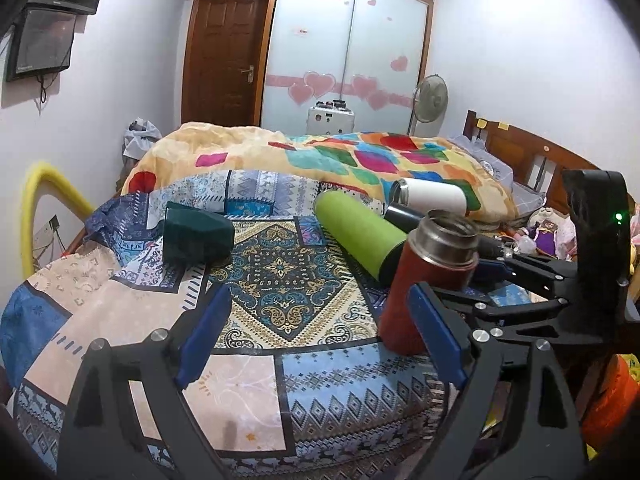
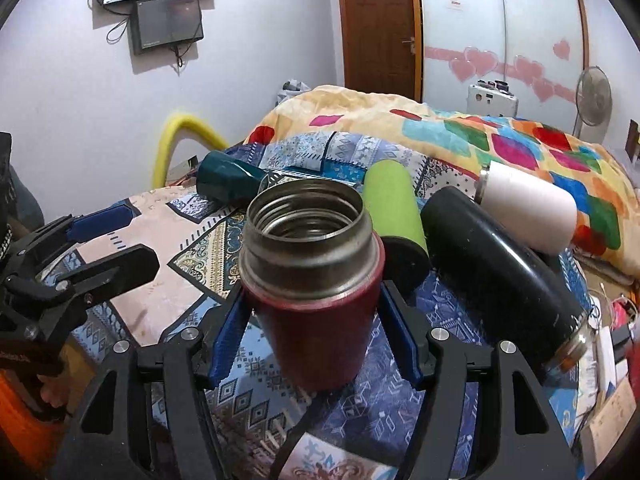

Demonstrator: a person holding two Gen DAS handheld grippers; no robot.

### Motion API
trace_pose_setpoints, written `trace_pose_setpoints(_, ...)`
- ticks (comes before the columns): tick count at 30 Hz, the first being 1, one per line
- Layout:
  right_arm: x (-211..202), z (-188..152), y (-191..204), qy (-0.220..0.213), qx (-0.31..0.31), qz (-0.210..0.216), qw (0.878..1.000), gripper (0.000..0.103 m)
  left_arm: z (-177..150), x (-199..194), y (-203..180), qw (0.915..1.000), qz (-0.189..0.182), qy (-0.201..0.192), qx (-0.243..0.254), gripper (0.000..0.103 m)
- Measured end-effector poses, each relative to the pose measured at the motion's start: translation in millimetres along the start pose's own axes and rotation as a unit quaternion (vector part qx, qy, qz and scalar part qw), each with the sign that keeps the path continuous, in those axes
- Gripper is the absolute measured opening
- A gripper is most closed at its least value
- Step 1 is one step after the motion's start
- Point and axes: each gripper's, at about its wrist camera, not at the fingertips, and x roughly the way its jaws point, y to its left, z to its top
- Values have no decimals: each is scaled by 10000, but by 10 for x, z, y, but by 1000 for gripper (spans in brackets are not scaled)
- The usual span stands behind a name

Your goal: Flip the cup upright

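A red flask cup [image 2: 320, 312] with a steel mouth stands upright, slightly tilted, on the patterned bedspread; it also shows in the left wrist view [image 1: 424, 280]. My right gripper [image 2: 316, 344] has its blue pads on both sides of the red cup's body; I cannot tell if they press it. My left gripper [image 1: 320, 340] is open and empty, just left of the red cup. A green cup [image 1: 356, 232], a black cup [image 2: 500, 268], a white cup [image 2: 528, 208] and a dark teal cup [image 1: 196, 236] lie on their sides.
A colourful quilt [image 1: 320, 156] is heaped behind the cups. A wooden headboard [image 1: 520, 148] and clutter stand at the right. A yellow foam tube [image 1: 44, 188] arches at the bed's left edge. Door, wardrobe and fan are far behind.
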Motion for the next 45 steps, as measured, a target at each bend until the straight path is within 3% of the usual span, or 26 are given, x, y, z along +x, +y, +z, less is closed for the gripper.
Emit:
trace_pose_setpoints(9,-729,-2,105,-849,82,-221,9961,61,189,-593,-275,9982,55,-601,30,91)
trace_pose_setpoints(17,-1557,8,206,-1895,330,-344,9807,61,324,-1282,-629,9901,295,-1356,200,91)
trace_pose_setpoints(21,-1762,-25,286,-2227,362,-387,9735,67,322,-1547,-779,9850,414,-1657,258,96)
trace_pose_setpoints(23,-1815,-43,328,-2322,343,-426,9711,70,306,-1637,-825,9830,428,-1763,278,97)
trace_pose_setpoints(26,-1873,-72,348,-2446,372,-471,9678,83,270,-1753,-880,9798,528,-1902,305,100)
trace_pose_setpoints(31,-1910,-120,368,-2566,400,-597,9638,86,222,-1870,-928,9777,599,-1989,294,103)
trace_pose_setpoints(34,-1930,-180,389,-2629,421,-723,9612,102,189,-1904,-947,9771,639,-2007,289,103)
trace_pose_setpoints(45,-2003,-298,459,-2698,310,-900,9582,103,140,-1921,-997,9764,695,-2017,338,103)
